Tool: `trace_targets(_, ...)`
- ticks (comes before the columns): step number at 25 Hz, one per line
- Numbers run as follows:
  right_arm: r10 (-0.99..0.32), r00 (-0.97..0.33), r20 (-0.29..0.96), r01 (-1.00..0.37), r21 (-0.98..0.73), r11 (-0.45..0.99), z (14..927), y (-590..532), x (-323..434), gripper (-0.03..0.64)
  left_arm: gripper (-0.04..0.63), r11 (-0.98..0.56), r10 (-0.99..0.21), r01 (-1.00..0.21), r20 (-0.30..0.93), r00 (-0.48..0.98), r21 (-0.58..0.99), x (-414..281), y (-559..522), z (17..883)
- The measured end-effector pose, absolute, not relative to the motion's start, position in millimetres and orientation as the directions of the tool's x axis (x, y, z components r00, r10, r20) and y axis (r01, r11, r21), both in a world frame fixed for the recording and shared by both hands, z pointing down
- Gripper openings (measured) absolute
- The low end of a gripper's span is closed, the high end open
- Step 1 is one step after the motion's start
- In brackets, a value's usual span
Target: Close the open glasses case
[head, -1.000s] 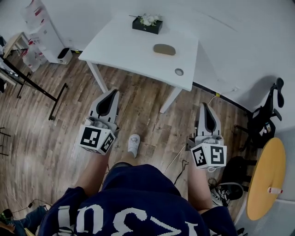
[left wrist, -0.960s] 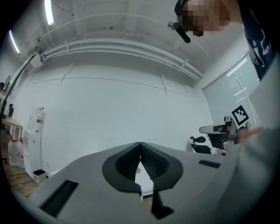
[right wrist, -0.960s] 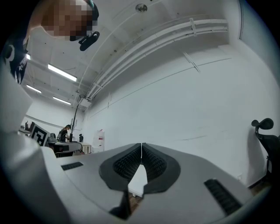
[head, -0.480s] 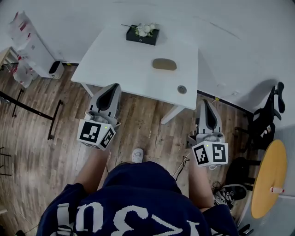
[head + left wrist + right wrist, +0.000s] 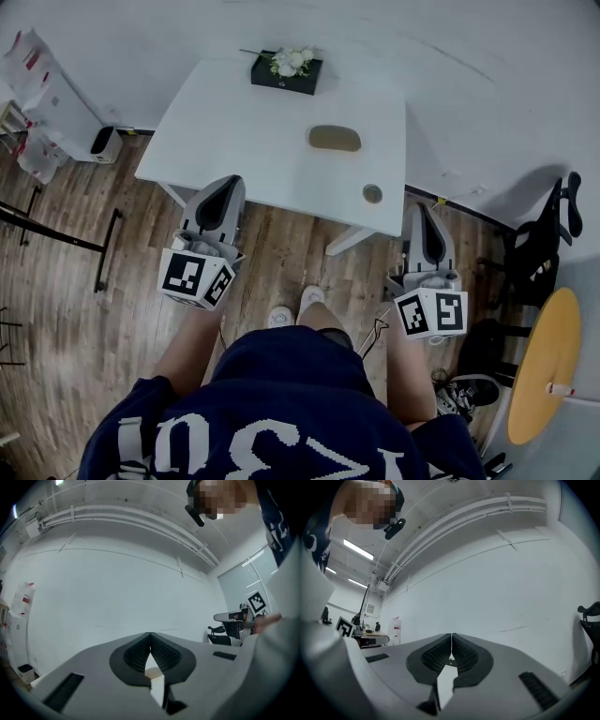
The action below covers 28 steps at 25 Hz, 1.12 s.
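Bearing surface, room: wood-plank floor point(image 5: 84, 281), running under everything in the head view.
Tabletop: white and rectangular point(image 5: 244, 122), set against a pale wall. It carries the flower box, the glasses case and a round insert.
Person: dark top with white print point(image 5: 272, 412) at the bottom of the head view, standing on the floor at the tabletop's near side.
Side tabletop: round and yellow point(image 5: 544, 366), at the right edge of the head view, well apart from the white tabletop.
Office chair: black point(image 5: 544, 234), beyond the side tabletop.
Left claw point(image 5: 229, 180): pressed together, with nothing between the ribbed pads point(image 5: 164, 653). It faces the pale wall, and its tip overlaps the tabletop's near edge.
Right claw point(image 5: 420, 206): pressed together, with nothing between the pads point(image 5: 436, 656). Its tip is just beside the tabletop's near right corner.
Flower box: black with white blooms point(image 5: 286, 70), at the tabletop's far edge.
Glasses case: olive-brown oval point(image 5: 335, 138), lying flat right of the tabletop's centre, between the flower box and the round insert. It is well apart from both claws, and whether its lid is open cannot be made out.
Round insert: grey disc point(image 5: 372, 194), near the tabletop's near right corner.
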State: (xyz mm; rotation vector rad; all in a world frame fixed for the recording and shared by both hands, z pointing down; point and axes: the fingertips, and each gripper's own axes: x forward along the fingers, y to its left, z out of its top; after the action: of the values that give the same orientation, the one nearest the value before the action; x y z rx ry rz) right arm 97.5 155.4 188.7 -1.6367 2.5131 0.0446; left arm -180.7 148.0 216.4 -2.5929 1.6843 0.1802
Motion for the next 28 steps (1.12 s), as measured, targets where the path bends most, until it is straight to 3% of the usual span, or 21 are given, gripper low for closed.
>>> trace_targets(17,-0.85,-0.502,-0.16,-0.853,-0.067,0.517,185.7,-65.7,104.6,0.025,0.014,-0.305,-0.948,-0.952,-0.11,0.3,0.032,-167.3,-20.1,216.5)
trace_targets(24,-0.829,-0.54,-0.146,-0.832,-0.058,0.552,186.9,-146.6,115.7,0.025,0.014,-0.278,-0.952,-0.956,-0.16,0.261,0.096,-159.9,-81.2,218.7)
trace_targets(28,-0.83,-0.546,-0.113,-0.83,-0.067,0.554,196.6,-171.5,116.2,0.025,0.014,-0.275,-0.956,-0.957,-0.127,0.263,0.089,-154.8,-102.9,227.4)
